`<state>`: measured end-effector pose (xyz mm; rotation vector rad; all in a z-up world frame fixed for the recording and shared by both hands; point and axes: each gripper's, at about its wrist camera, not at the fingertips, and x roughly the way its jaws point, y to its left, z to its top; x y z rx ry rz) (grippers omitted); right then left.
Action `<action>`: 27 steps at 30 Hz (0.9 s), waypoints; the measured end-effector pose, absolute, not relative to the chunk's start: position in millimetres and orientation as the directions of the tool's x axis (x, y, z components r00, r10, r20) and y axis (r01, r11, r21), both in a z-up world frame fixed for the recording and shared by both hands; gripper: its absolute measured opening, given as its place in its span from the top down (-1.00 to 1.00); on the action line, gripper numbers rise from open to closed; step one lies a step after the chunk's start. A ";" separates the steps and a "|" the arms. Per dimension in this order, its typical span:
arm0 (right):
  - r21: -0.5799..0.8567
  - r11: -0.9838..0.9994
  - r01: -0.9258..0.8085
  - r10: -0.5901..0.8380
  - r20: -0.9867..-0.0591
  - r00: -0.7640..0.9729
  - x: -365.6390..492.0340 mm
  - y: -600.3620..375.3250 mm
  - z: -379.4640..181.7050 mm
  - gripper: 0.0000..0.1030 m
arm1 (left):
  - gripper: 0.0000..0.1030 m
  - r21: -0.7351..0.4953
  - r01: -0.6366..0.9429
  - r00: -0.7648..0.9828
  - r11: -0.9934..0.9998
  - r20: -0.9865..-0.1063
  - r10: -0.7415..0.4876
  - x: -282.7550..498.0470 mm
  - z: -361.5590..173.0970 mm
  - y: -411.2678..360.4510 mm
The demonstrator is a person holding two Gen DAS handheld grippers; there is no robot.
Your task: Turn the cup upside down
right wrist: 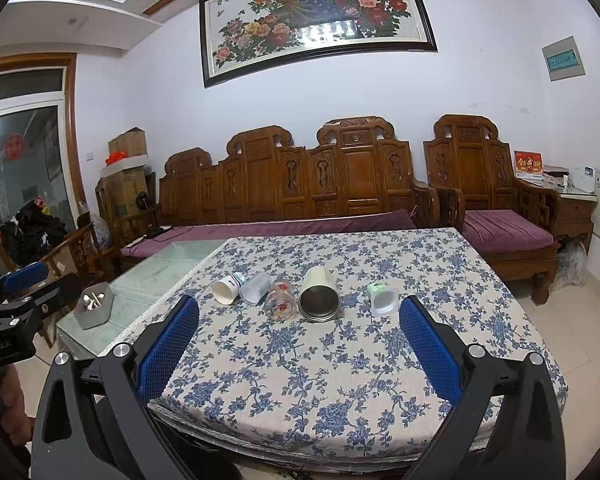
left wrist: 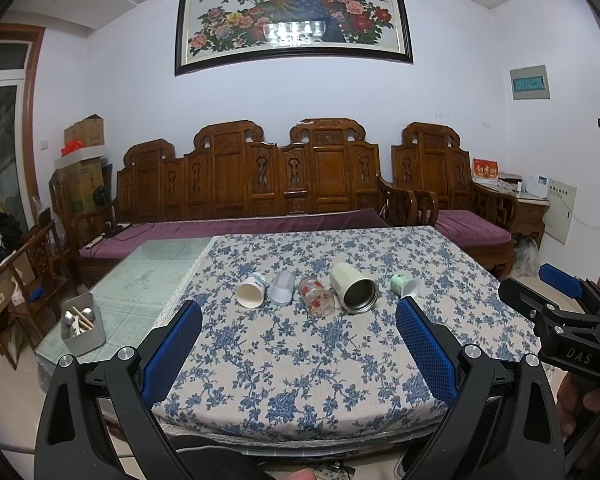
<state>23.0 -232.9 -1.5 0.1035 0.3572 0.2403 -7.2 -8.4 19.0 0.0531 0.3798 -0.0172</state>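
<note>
Several cups lie on their sides in a row on the floral tablecloth [left wrist: 300, 360]: a white paper cup [left wrist: 251, 290] [right wrist: 228, 288], a clear plastic cup [left wrist: 282, 288] [right wrist: 255, 288], a flowered glass [left wrist: 316, 296] [right wrist: 280, 300], a cream steel tumbler [left wrist: 354, 288] [right wrist: 319, 295] and a small green cup [left wrist: 405, 284] [right wrist: 383, 298]. My left gripper [left wrist: 298, 320] is open and empty, short of the row. My right gripper [right wrist: 299, 316] is open and empty, also short of the cups. The right gripper's side shows in the left wrist view [left wrist: 560, 312].
A grey utensil holder [left wrist: 83, 326] [right wrist: 94, 306] stands on the bare glass tabletop [left wrist: 152, 276] to the left of the cloth. A carved wooden sofa [left wrist: 260, 184] with purple cushions and an armchair [left wrist: 452, 184] stand behind the table.
</note>
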 end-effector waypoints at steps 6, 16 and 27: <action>0.155 0.964 -0.215 0.257 -0.356 0.898 35.1 -235.9 -8.5 -0.96 | -0.82 0.052 0.042 0.908 0.998 -0.419 -0.017 11.4 8.6 -7.9; 0.138 0.962 -0.236 0.273 -0.457 0.847 108.1 -246.6 -30.6 -0.81 | -0.82 0.075 0.095 0.851 0.993 -0.523 -0.042 72.3 -13.3 -11.7; 0.128 0.963 -0.235 0.265 -0.595 0.759 207.7 -262.5 -66.0 -0.57 | -0.82 0.070 0.166 0.775 0.984 -0.626 -0.086 155.1 -46.6 -23.3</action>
